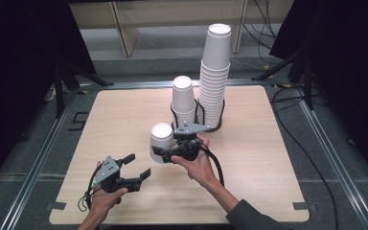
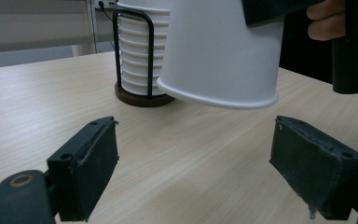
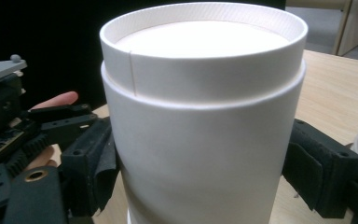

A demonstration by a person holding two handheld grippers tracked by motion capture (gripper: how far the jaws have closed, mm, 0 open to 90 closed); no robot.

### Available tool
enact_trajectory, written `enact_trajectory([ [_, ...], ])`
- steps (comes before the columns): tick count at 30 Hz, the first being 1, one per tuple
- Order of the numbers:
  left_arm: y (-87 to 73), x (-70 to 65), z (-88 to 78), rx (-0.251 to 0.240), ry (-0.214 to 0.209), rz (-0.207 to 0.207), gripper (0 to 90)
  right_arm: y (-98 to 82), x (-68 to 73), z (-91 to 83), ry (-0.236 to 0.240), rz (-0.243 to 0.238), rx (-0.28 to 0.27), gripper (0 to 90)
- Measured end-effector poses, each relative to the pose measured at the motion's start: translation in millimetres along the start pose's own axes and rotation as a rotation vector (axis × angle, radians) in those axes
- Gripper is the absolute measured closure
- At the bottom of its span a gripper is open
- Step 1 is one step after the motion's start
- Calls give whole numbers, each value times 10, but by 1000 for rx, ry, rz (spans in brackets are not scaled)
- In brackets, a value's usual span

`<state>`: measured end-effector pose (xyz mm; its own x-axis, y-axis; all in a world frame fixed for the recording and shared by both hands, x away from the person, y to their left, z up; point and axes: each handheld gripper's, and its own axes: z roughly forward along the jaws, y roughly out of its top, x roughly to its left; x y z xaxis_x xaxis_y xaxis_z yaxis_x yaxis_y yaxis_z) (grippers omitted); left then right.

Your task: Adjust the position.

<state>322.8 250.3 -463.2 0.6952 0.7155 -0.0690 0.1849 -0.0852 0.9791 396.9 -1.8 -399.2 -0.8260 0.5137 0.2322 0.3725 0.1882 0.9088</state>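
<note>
A white paper cup hangs bottom-up and slightly tilted just above the wooden table, near its middle. My right gripper is shut on the cup's side; in the right gripper view both pads press against the cup. My left gripper rests low at the front left, its jaws apart with nothing between them. In the left gripper view the cup sits just beyond the left gripper, its rim clear of the tabletop.
Behind the held cup a black wire holder carries a short stack of upturned cups and a tall stack. The ribbed stack stands past the left jaw. Cables lie on the floor to the right.
</note>
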Motion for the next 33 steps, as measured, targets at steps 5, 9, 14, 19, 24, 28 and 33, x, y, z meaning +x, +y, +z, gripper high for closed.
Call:
enact_trajectory([
  [5,-4,-26,58,6,-4,-17,144,-28,53,54,26,-29,7,189],
  [9,-12,-64,90,23,-20,-42,144,-49,84,88,25,-40,11,189],
  [14,-25,-104,146,21,-25,-33,121,-78,129,126,44,-31,17,190],
  [19,-23,-135,164,0,-24,-11,0,-93,214,139,75,-12,22,190],
  [24,-14,-138,146,-1,-26,0,0,-99,226,159,71,-35,6,190],
  [28,-22,-136,168,-15,-43,-29,33,-93,232,146,67,-32,9,191],
  [33,-17,-147,169,-9,-48,-57,48,-94,233,156,69,-47,-4,192],
])
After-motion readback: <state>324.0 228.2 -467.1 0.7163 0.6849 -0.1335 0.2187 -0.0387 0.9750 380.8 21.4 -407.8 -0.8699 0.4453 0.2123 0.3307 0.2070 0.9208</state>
